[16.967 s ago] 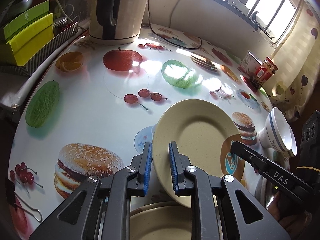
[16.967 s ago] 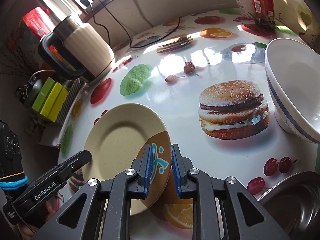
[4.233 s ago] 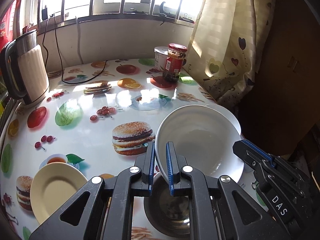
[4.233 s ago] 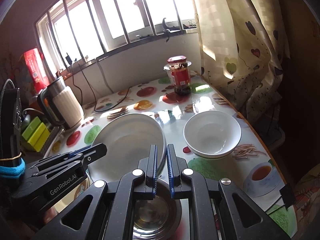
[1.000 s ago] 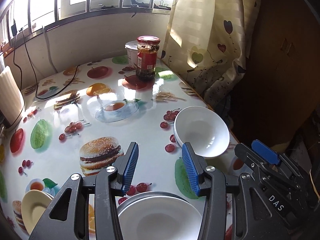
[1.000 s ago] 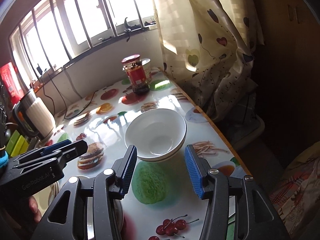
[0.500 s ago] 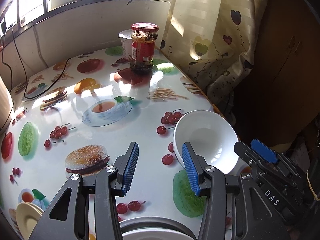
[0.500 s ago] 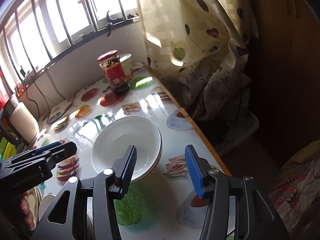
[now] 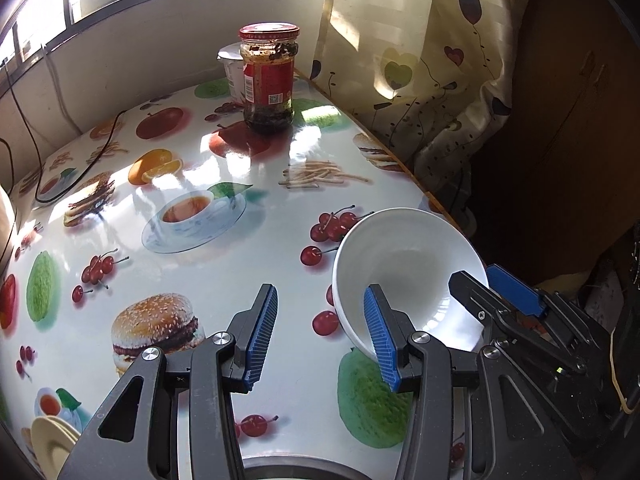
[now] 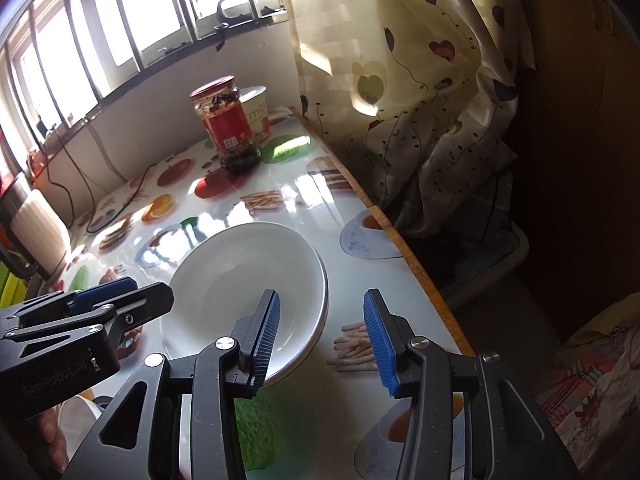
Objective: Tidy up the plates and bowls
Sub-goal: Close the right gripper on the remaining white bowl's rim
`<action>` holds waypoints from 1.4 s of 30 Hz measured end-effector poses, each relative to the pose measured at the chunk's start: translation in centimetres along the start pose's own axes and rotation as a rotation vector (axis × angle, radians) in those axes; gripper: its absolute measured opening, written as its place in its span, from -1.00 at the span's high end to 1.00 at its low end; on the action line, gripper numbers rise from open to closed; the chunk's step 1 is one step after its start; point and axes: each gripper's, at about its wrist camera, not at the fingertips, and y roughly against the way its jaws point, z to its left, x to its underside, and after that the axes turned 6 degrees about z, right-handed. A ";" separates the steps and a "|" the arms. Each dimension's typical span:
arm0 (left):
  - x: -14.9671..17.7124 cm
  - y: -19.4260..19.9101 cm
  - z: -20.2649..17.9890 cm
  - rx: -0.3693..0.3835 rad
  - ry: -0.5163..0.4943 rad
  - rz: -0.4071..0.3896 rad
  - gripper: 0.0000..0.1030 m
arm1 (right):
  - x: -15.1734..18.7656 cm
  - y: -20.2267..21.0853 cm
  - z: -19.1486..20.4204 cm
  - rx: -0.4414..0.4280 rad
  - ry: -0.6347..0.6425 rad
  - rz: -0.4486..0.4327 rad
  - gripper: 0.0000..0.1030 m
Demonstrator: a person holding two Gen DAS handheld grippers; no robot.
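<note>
A stack of white bowls (image 9: pixel 408 264) stands near the table's right edge; it also shows in the right wrist view (image 10: pixel 244 284). My left gripper (image 9: pixel 320 336) is open, its right finger (image 9: pixel 380 340) at the bowl's near left rim, jaws astride that rim. My right gripper (image 10: pixel 322 340) is open, its left finger (image 10: pixel 266 332) inside the bowl's right rim and the right finger outside. Cream plates (image 9: pixel 52 440) lie at the far lower left. A steel bowl's rim (image 9: pixel 296 468) shows at the bottom.
A red-lidded jar (image 9: pixel 268 80) and a white cup (image 9: pixel 232 64) stand at the table's back. The table edge (image 10: pixel 404 248) runs close to the bowls on the right, with a curtain (image 10: pixel 400 80) beyond. A cable (image 9: pixel 80 168) lies at the back left.
Both open grippers have moved forward to the white bowl stack, each now straddling a side of its rim. The steel bowl with the white bowl in it has dropped mostly out of view.
</note>
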 end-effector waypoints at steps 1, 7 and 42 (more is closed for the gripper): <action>0.0 0.0 0.0 0.001 0.004 0.002 0.10 | -0.1 -0.2 0.0 0.000 0.002 0.003 0.23; -0.1 -0.4 -0.4 0.002 -0.012 0.004 0.31 | -0.2 -0.7 -0.1 -0.007 0.000 0.012 0.49; -0.1 -1.6 -0.9 0.008 -0.019 0.022 0.82 | -0.2 -1.0 0.5 -0.011 0.012 0.005 0.70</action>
